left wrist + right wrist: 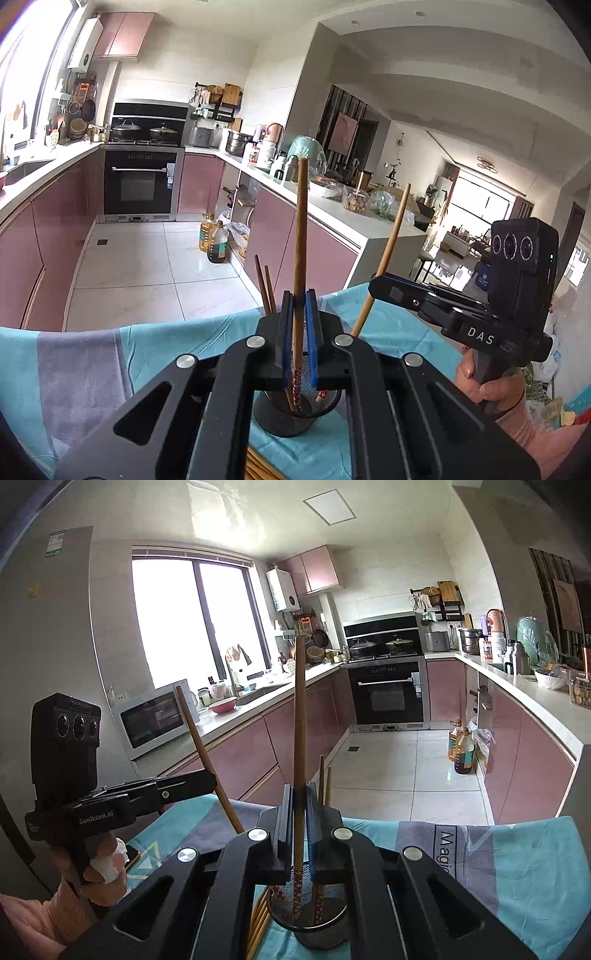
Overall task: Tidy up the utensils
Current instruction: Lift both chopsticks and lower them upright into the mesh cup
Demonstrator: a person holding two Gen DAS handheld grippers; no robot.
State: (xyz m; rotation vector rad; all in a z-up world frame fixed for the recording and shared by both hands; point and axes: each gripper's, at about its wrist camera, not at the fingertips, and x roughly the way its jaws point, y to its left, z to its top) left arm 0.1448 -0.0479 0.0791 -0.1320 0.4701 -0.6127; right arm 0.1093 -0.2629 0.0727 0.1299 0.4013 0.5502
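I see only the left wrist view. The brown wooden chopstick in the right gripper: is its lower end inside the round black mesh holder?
Observer: Yes. In the right wrist view the right chopstick has its patterned end down inside the black mesh holder.
Operator: Does the right gripper clamp it?
Observer: Its pads close on both sides of it.
Operator: How stands my left chopstick?
Observer: Tilted, held at the left gripper tips.

Both wrist views close above mesh holder (286, 417) (314, 919), apparently facing kitchen.
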